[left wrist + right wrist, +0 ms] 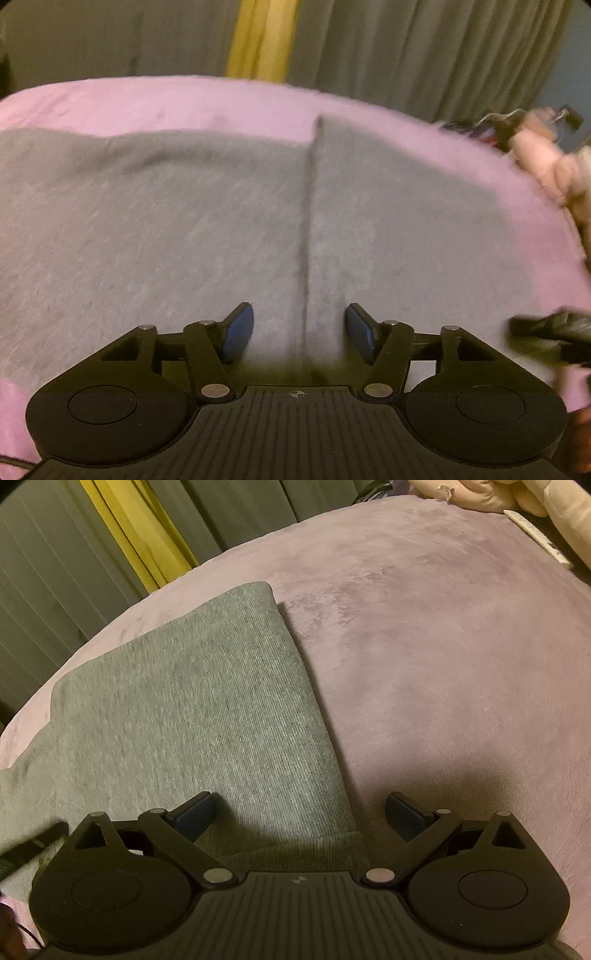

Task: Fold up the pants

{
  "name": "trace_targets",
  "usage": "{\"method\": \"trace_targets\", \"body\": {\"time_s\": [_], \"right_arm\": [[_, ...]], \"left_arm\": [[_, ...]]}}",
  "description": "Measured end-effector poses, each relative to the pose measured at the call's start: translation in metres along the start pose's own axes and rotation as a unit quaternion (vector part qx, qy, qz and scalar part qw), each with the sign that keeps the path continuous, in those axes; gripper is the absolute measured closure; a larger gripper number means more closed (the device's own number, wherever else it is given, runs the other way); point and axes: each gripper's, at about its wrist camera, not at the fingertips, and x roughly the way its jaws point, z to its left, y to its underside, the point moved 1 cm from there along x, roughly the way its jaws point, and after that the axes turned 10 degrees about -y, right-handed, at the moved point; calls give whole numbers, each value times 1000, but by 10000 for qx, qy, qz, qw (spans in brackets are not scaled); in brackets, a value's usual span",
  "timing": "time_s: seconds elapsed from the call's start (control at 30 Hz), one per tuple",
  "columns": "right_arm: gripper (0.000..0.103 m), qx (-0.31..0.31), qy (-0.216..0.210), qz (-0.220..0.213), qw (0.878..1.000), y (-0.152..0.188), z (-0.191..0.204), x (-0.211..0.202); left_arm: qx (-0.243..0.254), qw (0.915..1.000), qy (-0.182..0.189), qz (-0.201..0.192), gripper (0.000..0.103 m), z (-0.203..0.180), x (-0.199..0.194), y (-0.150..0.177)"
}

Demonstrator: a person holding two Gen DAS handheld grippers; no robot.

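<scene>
1. Left wrist view: the left tongs (299, 332) hang over the grey pants (166, 229), tipped steeply down, their blue pads apart with nothing between them. The pants lie flat on the pink bed cover (147, 103). A dark straight line, an edge or seam, I cannot tell which, runs from between the pads to the far side. The view is blurred.
2. Right wrist view: the right tongs (299, 818) also point steeply down, pads wide apart and empty, straddling the right edge of the pants (192, 709), which look already folded into a neat panel with a rounded far corner. A lower layer shows at the near edge.
3. Judgement: one fold seems laid, both tongs released. Next likely calls for pinching the near edge and carrying it to the far side.
</scene>
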Motion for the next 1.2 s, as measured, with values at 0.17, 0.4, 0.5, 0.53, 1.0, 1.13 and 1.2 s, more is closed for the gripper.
{"method": "trace_targets", "body": {"time_s": [0.17, 0.4, 0.5, 0.53, 1.0, 1.13, 1.2], "right_arm": [[4, 89, -74, -47, 9999, -1, -2, -1], [4, 88, -62, -17, 9999, -1, -1, -1], [4, 105, -53, -17, 9999, -1, -1, -1], [4, 115, -51, -18, 9999, -1, -1, -1], [4, -1, 134, 19, 9999, -1, 3, 4], [4, -18, 193, 16, 9998, 0, 5, 6], [4, -36, 227, 15, 9997, 0, 7, 7]], "left_arm": [[-740, 9959, -91, -505, 15, 29, -27, -12], [-2785, 9541, -559, -949, 7, 152, -71, -7], [-3412, 9274, -1024, -1141, 6, 209, -89, 6], [-3594, 9181, -1194, -1174, 7, 226, -92, 10], [-5470, 8277, 222, -1231, 7, 345, -43, 47], [-5451, 8285, 662, -1099, 7, 355, -21, 40], [-5472, 8258, 739, -1142, 7, 360, -12, 39]]}}
